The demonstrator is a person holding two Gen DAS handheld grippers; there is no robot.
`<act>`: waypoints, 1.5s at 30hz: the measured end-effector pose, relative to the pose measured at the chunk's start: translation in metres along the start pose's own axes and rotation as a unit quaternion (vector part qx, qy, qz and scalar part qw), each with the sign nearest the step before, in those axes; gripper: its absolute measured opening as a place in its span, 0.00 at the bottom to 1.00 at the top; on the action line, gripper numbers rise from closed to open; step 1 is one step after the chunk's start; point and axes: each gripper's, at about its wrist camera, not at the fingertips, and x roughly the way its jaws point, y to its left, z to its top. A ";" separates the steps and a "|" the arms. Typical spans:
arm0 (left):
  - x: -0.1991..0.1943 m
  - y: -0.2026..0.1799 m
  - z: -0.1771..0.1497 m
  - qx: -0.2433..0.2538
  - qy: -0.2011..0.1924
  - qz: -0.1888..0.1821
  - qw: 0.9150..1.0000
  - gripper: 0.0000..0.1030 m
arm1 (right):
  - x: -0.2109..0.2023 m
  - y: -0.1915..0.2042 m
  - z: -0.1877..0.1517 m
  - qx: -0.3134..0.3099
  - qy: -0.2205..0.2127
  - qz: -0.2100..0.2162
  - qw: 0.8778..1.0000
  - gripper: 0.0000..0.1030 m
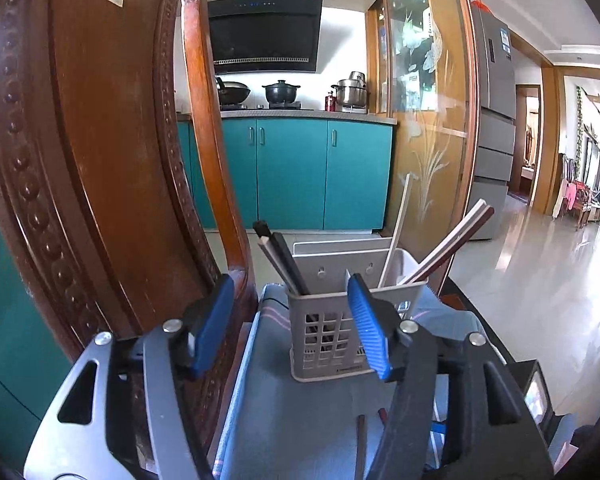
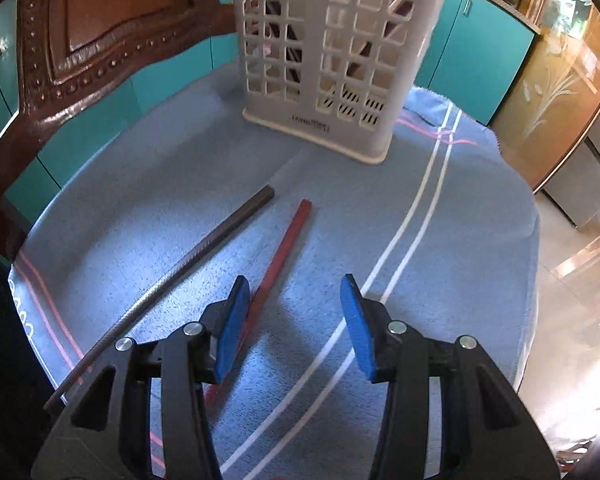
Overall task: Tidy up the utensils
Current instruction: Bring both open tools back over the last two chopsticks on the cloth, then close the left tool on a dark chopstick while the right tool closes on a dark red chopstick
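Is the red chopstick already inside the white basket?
No, the red chopstick lies flat on the blue cloth, apart from the white basket.

Round worktop covered by blue towel (image 2: pixel 340 240) with white and pink stripes. On it: white slotted utensil holder (image 2: pixel 340 60) upright at far side, dark chopstick (image 2: pixel 188 264) and red chopstick (image 2: pixel 284 248) lying apart nearer.

A carved wooden chair back (image 1: pixel 100 140) fills the left of the frame. Behind it, teal cabinets (image 1: pixel 292 172) carry a counter with a black wok (image 1: pixel 232 91), a black pot (image 1: pixel 281 91) and a steel pot (image 1: pixel 352 92) under a range hood (image 1: pixel 264 34). A grey refrigerator (image 1: pixel 494 120) stands at right.
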 end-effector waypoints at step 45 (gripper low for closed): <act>0.084 -0.053 -0.105 0.066 0.286 -0.090 0.952 0.46 | 0.018 -0.082 0.014 0.142 -0.001 -0.016 0.990 0.30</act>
